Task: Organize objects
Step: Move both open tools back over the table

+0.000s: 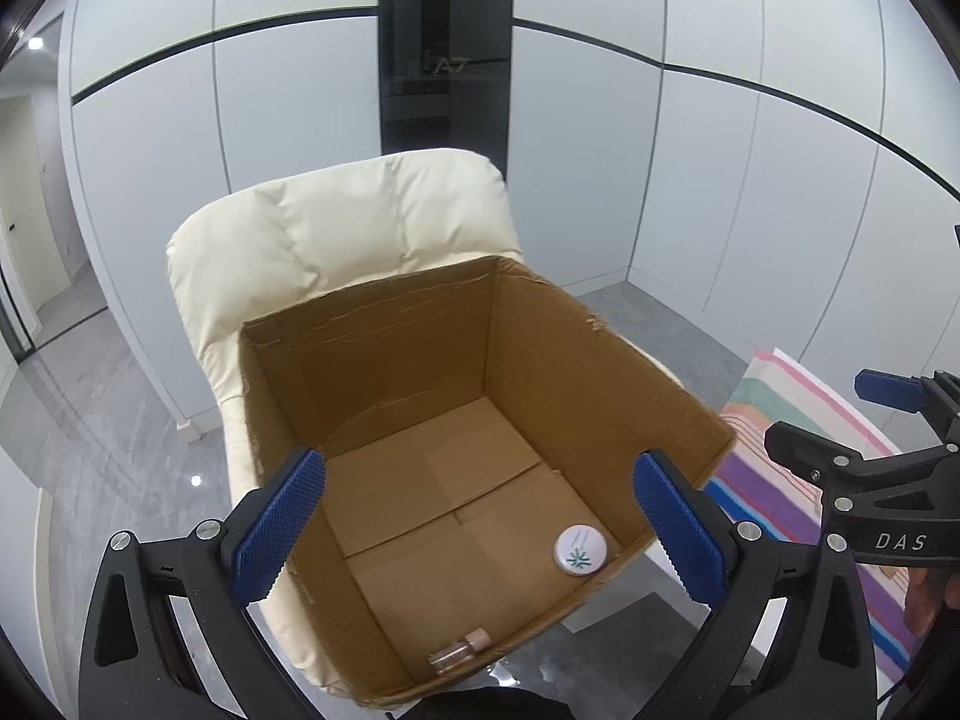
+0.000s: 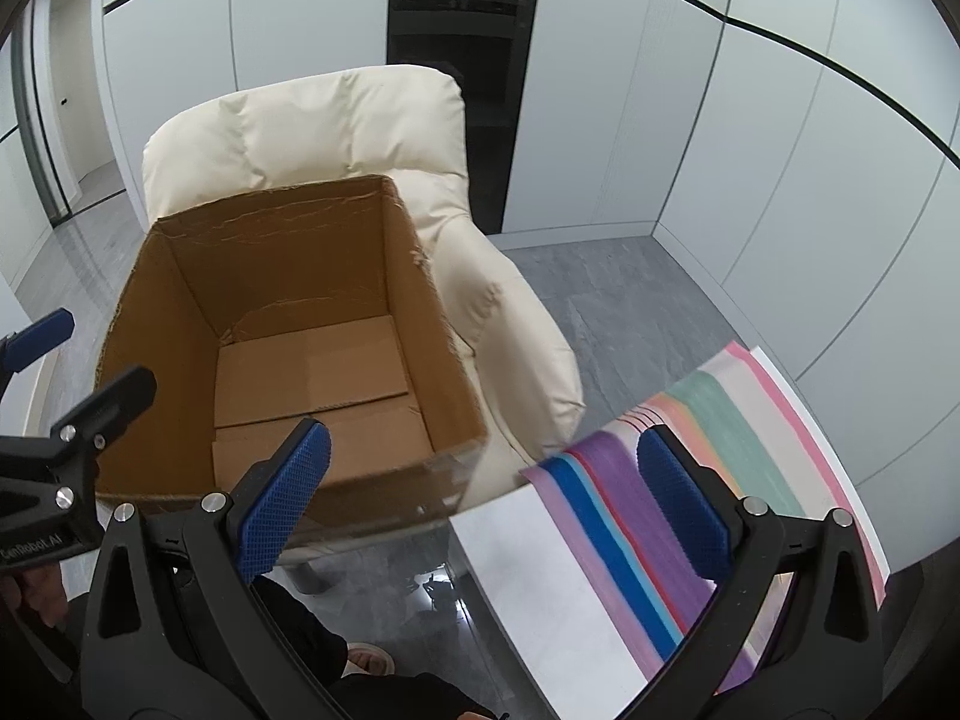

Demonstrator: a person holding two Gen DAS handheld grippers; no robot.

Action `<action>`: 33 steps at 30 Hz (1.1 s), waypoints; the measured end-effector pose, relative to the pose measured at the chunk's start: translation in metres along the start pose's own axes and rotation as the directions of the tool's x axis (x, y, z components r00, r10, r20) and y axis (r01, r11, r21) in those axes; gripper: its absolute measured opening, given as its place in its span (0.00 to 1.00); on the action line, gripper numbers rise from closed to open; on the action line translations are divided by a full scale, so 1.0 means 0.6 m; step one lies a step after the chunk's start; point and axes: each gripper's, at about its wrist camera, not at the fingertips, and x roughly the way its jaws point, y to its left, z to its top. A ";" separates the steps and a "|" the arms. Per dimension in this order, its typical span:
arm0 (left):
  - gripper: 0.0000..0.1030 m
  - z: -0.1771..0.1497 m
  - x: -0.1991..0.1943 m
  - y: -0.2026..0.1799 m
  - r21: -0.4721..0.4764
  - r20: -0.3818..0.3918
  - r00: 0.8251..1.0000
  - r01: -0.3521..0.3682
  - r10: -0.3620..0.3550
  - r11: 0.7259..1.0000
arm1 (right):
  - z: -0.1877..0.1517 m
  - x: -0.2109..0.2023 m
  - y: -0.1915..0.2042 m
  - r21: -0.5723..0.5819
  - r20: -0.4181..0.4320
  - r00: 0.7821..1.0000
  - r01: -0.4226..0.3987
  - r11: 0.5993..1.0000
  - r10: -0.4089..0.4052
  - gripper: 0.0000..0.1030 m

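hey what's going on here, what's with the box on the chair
A person holds a claw in each hand over an open cardboard box that sits on a cream chair. The left claw and right claw are both open and empty. In the box lie a small round white container and a small clear bottle. A striped mat lies to the right.

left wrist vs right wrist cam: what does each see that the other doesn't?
Left wrist only: a white round lid and a small clear bottle on the box floor, near the front wall.

Right wrist only: the white part of the striped sheet, and a slippered foot below.

Both: the open cardboard box on the cream chair, the striped sheet's colours, and both grippers, left gripper and right gripper, open and empty.
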 end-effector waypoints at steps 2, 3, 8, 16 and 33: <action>1.00 -0.001 -0.003 -0.008 0.008 0.001 1.000 0.007 -0.007 1.000 | -0.006 -0.004 -0.011 0.012 -0.003 1.000 0.007 1.000 -0.007 1.00; 1.00 -0.001 -0.003 -0.012 0.009 0.001 1.000 0.008 -0.008 1.000 | -0.009 -0.006 -0.018 0.018 -0.004 1.000 0.013 1.000 -0.013 1.00; 1.00 -0.002 -0.003 -0.033 0.037 0.002 1.000 0.027 -0.027 0.999 | -0.025 -0.016 -0.045 0.046 -0.007 0.999 0.039 0.998 -0.039 1.00; 1.00 0.002 -0.002 -0.079 0.069 0.004 0.997 0.072 -0.072 0.995 | -0.052 -0.033 -0.082 0.076 -0.016 0.997 0.074 0.994 -0.073 1.00; 1.00 -0.002 0.001 -0.183 0.141 -0.009 0.986 0.167 -0.167 0.976 | -0.101 -0.073 -0.182 0.209 -0.027 0.991 0.131 0.969 -0.128 1.00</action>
